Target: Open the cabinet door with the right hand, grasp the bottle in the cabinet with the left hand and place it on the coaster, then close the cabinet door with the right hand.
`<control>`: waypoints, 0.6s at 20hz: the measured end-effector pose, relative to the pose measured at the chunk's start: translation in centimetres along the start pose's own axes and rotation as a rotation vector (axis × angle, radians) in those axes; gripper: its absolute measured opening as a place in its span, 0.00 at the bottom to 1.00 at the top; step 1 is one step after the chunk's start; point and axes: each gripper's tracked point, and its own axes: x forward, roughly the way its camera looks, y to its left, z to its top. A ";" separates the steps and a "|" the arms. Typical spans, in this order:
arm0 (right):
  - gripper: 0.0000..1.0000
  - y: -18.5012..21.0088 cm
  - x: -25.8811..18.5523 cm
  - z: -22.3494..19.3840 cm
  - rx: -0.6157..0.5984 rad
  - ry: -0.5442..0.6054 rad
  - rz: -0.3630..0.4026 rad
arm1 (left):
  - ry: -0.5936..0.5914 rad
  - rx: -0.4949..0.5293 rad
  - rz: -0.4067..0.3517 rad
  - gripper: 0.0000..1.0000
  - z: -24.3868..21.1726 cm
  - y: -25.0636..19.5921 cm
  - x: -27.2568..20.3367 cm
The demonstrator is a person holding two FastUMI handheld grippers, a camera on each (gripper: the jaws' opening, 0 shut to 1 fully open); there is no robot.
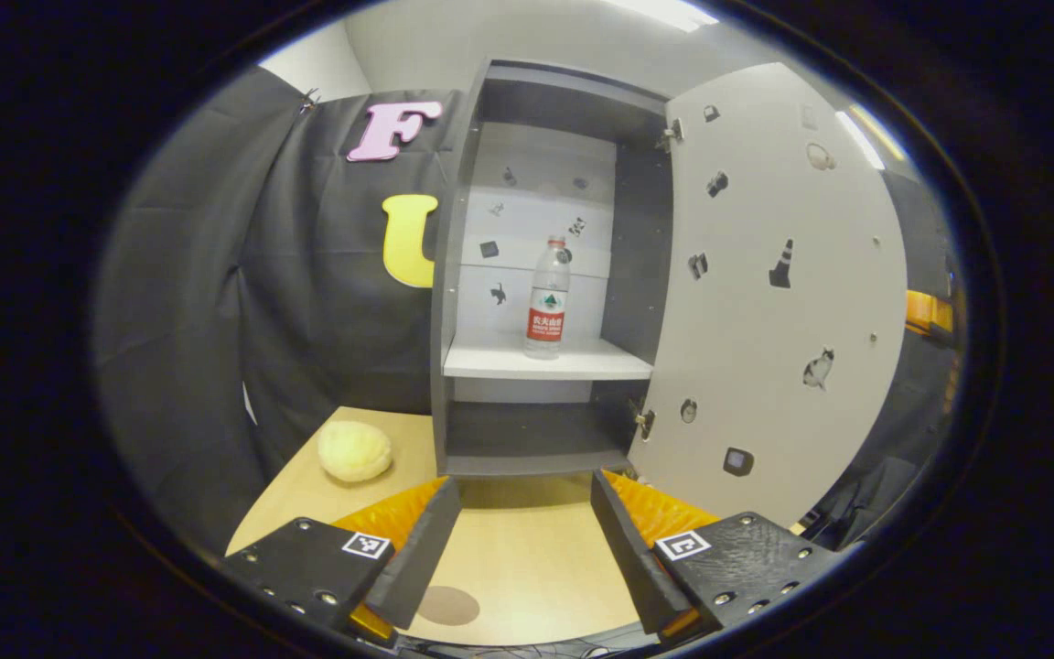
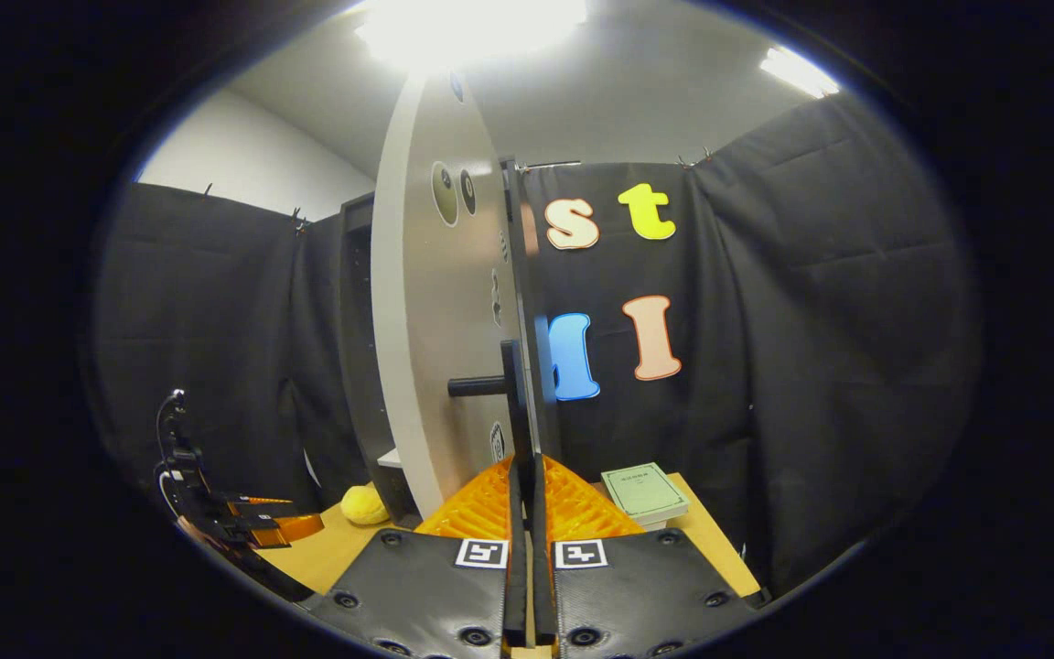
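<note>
Straight ahead in the left gripper view, your clear plastic water bottle with the red label [image 1: 548, 297] stands upright on the white middle shelf [image 1: 500, 364] of the dark grey cabinet [image 1: 446, 302], toward the shelf's right side. The white sticker-covered cabinet door [image 1: 765, 293] is swung wide to the right. Your left gripper [image 1: 523, 540] has its jaws spread wide with nothing between them, hovering over the light wooden table [image 1: 527, 567], well short of the shelf. A small round brown coaster [image 1: 447, 605] lies on the table just by its left finger, and a yellow fluffy ball [image 1: 355, 450] sits left of the cabinet.

Over in the right gripper view you see the door edge-on, its black bar handle [image 2: 510, 389] right above your right gripper [image 2: 525, 513]. Those jaws look pressed together; whether they pinch the door edge or nothing I can't tell. A green book [image 2: 644, 492] lies on the table to the right.

So I'd say the opening step is done and the bottle grab is up next: you'll want to lift the left gripper to shelf height, go straight in and close around the bottle's body.
</note>
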 end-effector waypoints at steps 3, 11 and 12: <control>0.18 1.0 -1.3 -0.9 0.091 0.062 0.044 | -0.010 0.034 0.024 0.87 1.5 -0.1 1.1; 1.00 -4.9 -2.7 -1.3 0.064 0.103 0.028 | -0.059 0.016 0.082 0.89 7.0 -1.7 6.5; 0.98 -5.4 -2.8 -0.8 0.046 0.094 0.033 | -0.063 0.019 0.080 0.87 7.6 -2.1 7.1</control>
